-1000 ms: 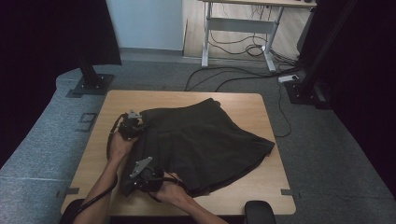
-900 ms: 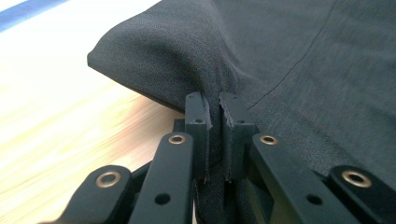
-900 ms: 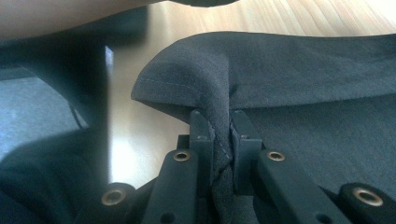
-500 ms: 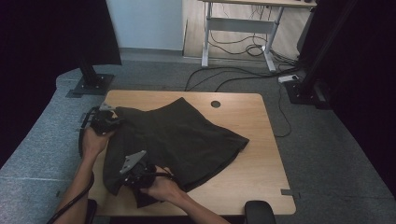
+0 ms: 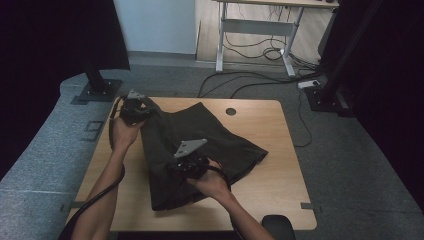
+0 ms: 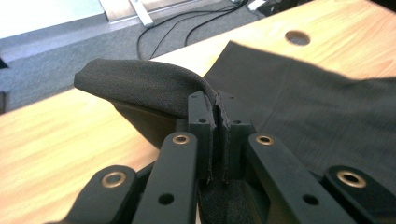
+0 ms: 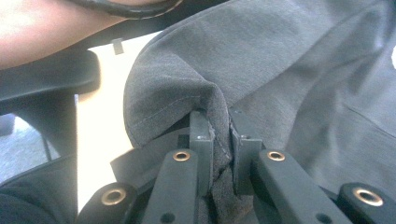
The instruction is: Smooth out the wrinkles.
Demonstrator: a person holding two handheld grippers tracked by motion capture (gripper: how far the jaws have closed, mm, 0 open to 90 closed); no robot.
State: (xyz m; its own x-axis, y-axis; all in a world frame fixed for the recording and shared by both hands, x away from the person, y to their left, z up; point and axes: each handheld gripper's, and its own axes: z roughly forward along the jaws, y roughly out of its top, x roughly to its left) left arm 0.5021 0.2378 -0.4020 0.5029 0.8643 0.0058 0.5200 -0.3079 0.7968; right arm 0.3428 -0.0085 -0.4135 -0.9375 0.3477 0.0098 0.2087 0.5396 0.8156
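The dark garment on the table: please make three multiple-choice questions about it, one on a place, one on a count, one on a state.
1. Where does the left gripper hold the dark garment?
A. at its far left corner
B. at its right edge
C. at its middle

2. How many grippers hold the garment?
A. none
B. one
C. two

3. How do the jaws of the right gripper stand?
A. wide open
B. shut on cloth
C. shut on nothing

Answers:
1. A, the high view shows that gripper at the cloth's far left corner, near the table edge.
2. C, each gripper view shows cloth pinched between the jaws.
3. B, the right gripper view shows a fold of cloth clamped between them.
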